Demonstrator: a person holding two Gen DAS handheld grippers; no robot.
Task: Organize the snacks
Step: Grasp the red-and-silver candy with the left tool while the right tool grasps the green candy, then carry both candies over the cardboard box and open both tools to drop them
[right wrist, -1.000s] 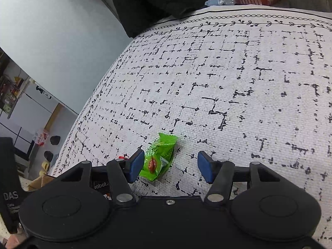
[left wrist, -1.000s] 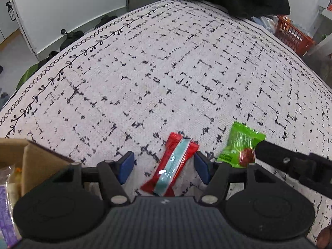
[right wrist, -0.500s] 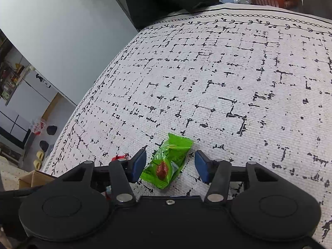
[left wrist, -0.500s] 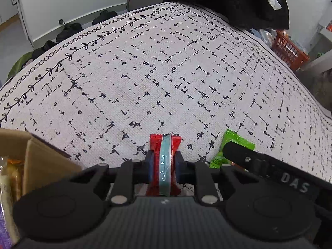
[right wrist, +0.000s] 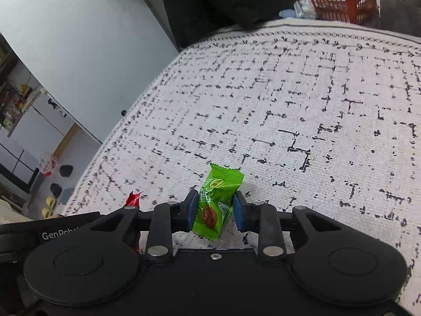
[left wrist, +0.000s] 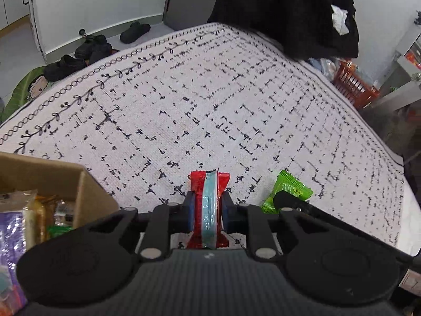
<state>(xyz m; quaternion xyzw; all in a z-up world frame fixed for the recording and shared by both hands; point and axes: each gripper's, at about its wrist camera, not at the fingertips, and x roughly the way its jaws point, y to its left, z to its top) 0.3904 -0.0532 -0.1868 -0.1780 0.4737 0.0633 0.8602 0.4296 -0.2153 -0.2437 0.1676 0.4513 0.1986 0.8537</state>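
My left gripper (left wrist: 208, 212) pinches one red snack bar (left wrist: 209, 205); my right gripper (right wrist: 215, 212) pinches one green candy packet (right wrist: 217, 200); one cardboard box (left wrist: 56, 173) sits near left.

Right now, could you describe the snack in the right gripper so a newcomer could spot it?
On the white black-flecked cloth, the right gripper pinches a small green packet. Unlike the red, blue-striped packet nearby, it shows a brown fruit picture.

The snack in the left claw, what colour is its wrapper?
Red, with a light blue stripe down the middle of the snack; the left wrist view shows it best.
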